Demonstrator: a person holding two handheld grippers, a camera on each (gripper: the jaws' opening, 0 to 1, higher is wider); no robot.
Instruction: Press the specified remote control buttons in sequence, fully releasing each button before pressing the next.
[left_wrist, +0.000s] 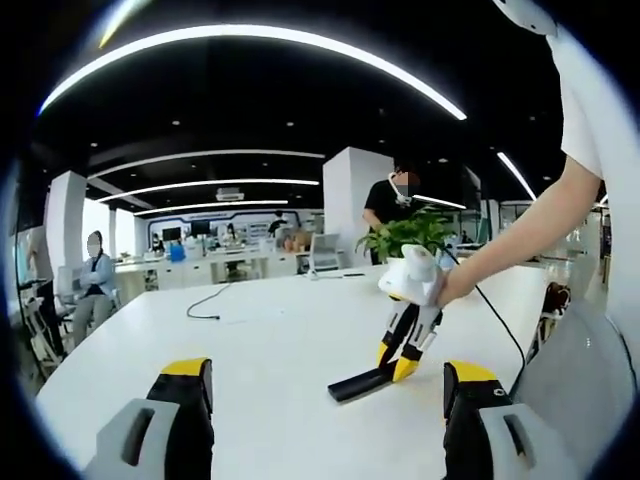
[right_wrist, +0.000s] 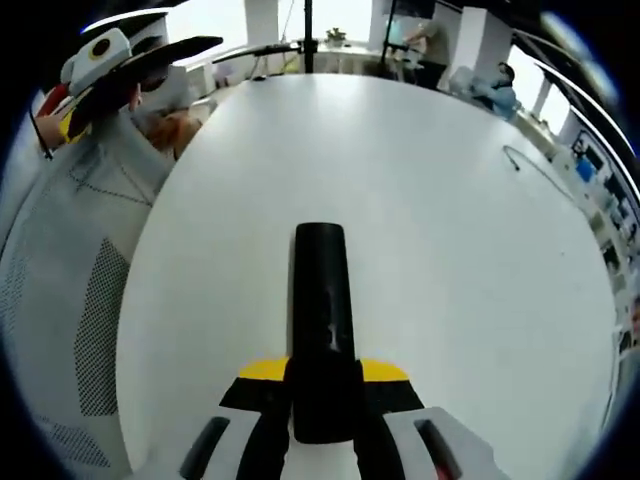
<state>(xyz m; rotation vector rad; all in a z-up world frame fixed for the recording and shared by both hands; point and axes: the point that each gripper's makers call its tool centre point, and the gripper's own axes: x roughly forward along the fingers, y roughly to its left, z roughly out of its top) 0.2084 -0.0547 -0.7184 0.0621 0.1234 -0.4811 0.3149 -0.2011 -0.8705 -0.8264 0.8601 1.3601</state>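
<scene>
On the white table (left_wrist: 280, 330), the black remote control (right_wrist: 321, 330) was seen lying flat, its near end clamped between the yellow-tipped jaws of the right gripper (right_wrist: 322, 385), which in the left gripper view (left_wrist: 398, 362) was found at about four o'clock, angled down onto the remote's end. The left gripper (left_wrist: 328, 400) was held released, jaws wide apart at six o'clock, well apart from the remote. With only the end pinched, the remote could be tipped or slid under pressing, or a button left unreleased.
</scene>
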